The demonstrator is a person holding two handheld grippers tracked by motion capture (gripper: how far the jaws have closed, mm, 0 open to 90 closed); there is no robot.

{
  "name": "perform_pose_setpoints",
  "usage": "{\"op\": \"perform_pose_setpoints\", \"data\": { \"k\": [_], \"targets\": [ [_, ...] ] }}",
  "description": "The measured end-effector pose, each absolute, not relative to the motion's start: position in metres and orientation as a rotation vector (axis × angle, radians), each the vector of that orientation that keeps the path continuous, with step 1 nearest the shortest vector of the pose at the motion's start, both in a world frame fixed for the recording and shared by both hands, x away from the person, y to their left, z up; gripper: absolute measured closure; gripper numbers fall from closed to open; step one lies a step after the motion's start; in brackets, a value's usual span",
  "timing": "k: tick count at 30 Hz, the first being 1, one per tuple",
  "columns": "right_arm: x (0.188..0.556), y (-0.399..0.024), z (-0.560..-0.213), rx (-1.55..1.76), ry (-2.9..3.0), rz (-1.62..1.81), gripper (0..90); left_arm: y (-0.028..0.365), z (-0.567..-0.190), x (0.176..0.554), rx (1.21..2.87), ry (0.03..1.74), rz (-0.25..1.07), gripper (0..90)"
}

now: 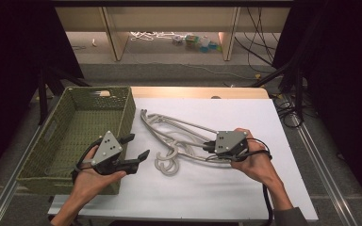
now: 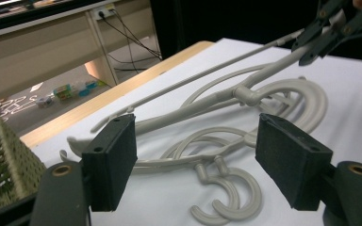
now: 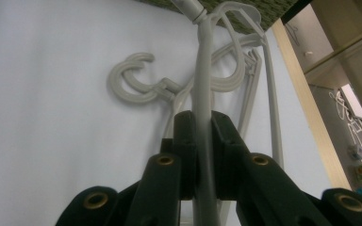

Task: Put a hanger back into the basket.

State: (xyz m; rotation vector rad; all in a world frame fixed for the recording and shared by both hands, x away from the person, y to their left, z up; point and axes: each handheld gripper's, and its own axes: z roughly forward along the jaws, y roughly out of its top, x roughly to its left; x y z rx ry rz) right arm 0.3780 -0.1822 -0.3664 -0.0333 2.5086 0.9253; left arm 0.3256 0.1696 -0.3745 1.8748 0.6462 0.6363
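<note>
Several pale grey plastic hangers [image 1: 179, 134] lie tangled in the middle of the white table cover, their hooks [image 1: 166, 165] pointing toward the front. My right gripper [image 1: 207, 147] is shut on the arm of one hanger [image 3: 203, 70], which runs straight out between its pads toward the basket. In the left gripper view that hanger's arm [image 2: 264, 77] rises off the sheet to the right gripper [image 2: 321, 36]. My left gripper [image 1: 139, 145] hovers open at the basket's near right corner, facing the pile. Nothing is between its pads [image 2: 113, 165], and two hooks [image 2: 228, 200] lie just beyond them.
A green woven basket [image 1: 126, 117] stands on the left of the table, close beside the hangers. The white cover [image 1: 245, 188] stretches to the front and right. A wooden strip [image 1: 193, 92] marks the table's far edge. Cables and small items lie on the floor behind.
</note>
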Motion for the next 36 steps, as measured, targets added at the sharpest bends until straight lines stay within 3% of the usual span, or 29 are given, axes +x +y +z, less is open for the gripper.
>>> {"op": "perform_pose_setpoints", "data": {
  "k": [14, 36],
  "targets": [
    [0.355, -0.193, -0.349, -0.087, 2.493, 1.001, 82.6, 0.138, -0.367, 0.353, 2.119, 0.519, 0.630, 37.3],
    [0.353, -0.188, -0.350, -0.120, 2.514, 1.021, 82.6, 0.110, -0.382, 0.374, 2.237, 0.289, 0.651, 48.7]
  ]
}}
